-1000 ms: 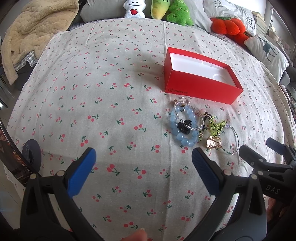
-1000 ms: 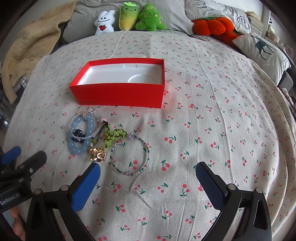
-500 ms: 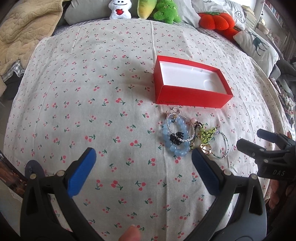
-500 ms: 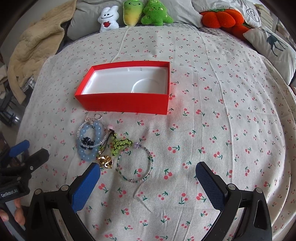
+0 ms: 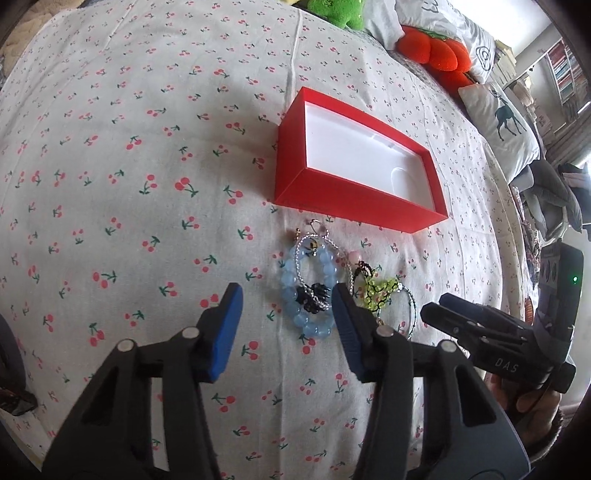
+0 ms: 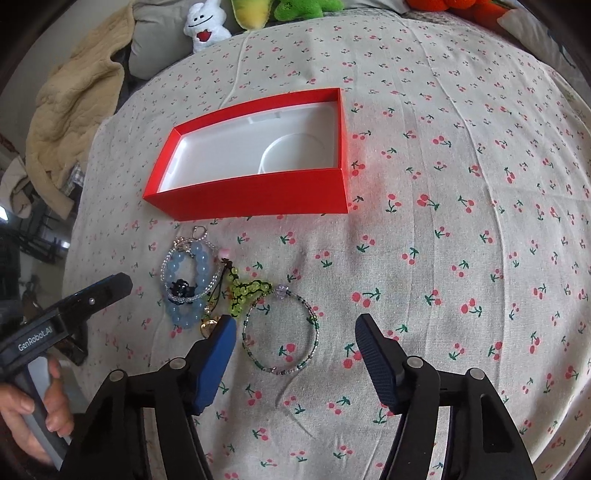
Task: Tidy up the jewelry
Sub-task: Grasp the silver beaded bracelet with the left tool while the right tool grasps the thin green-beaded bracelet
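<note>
An open red box (image 5: 354, 199) with a white inside (image 6: 251, 147) lies on the cherry-print bedspread. In front of it sits a small heap of jewelry: a blue bead bracelet (image 5: 295, 288) (image 6: 199, 266), a silver chain, a green bead charm (image 5: 380, 293) (image 6: 245, 291), a gold charm (image 6: 208, 326) and a thin green-and-clear bead bangle (image 6: 282, 332). My left gripper (image 5: 286, 325) is open, low over the blue bracelet. My right gripper (image 6: 295, 354) is open, low over the thin bangle.
Plush toys (image 6: 207, 26) and pillows (image 5: 498, 122) line the head of the bed. A beige blanket (image 6: 74, 103) hangs at the left edge. Each gripper shows in the other's view: the right one (image 5: 491, 343), the left one (image 6: 62, 314).
Both grippers have moved down and forward toward the jewelry heap, and their jaws have narrowed. The jewelry and the box have not moved.
</note>
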{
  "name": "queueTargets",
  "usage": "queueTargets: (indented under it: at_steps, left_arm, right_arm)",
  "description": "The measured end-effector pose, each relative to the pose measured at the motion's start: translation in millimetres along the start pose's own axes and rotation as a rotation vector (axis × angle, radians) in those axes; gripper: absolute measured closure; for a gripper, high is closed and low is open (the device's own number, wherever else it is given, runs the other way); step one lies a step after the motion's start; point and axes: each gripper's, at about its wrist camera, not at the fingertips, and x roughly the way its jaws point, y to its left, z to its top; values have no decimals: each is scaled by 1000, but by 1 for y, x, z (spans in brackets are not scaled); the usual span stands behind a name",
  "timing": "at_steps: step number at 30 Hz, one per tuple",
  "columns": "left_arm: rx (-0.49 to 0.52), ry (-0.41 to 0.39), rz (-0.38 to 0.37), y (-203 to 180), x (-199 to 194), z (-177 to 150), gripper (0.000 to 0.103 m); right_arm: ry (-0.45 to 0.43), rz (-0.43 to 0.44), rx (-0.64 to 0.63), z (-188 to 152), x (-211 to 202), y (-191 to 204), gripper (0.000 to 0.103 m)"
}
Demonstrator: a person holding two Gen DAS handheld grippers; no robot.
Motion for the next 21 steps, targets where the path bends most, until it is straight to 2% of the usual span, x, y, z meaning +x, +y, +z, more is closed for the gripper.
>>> queueTargets:
  at_steps: [4, 7, 12, 18, 21]
  left_arm:
    - [-23, 18, -25, -3, 14, 6, 65]
    - [-30, 37, -22, -7, 22, 9, 72]
    - [-23, 43, 15, -10, 28, 11, 74]
    - [-14, 42, 59, -11, 33, 12, 93]
    - [-8, 30, 70, -14, 30, 12, 97]
  right_arm:
    - [22, -3, 23, 3, 12, -5, 56]
    - [36, -10, 19, 4, 19, -7, 57]
    - [34, -13, 8, 3, 18, -9, 58]
    - [28, -11, 5, 3, 19, -11, 58]
    - [21, -25, -3, 3, 20, -10, 63]
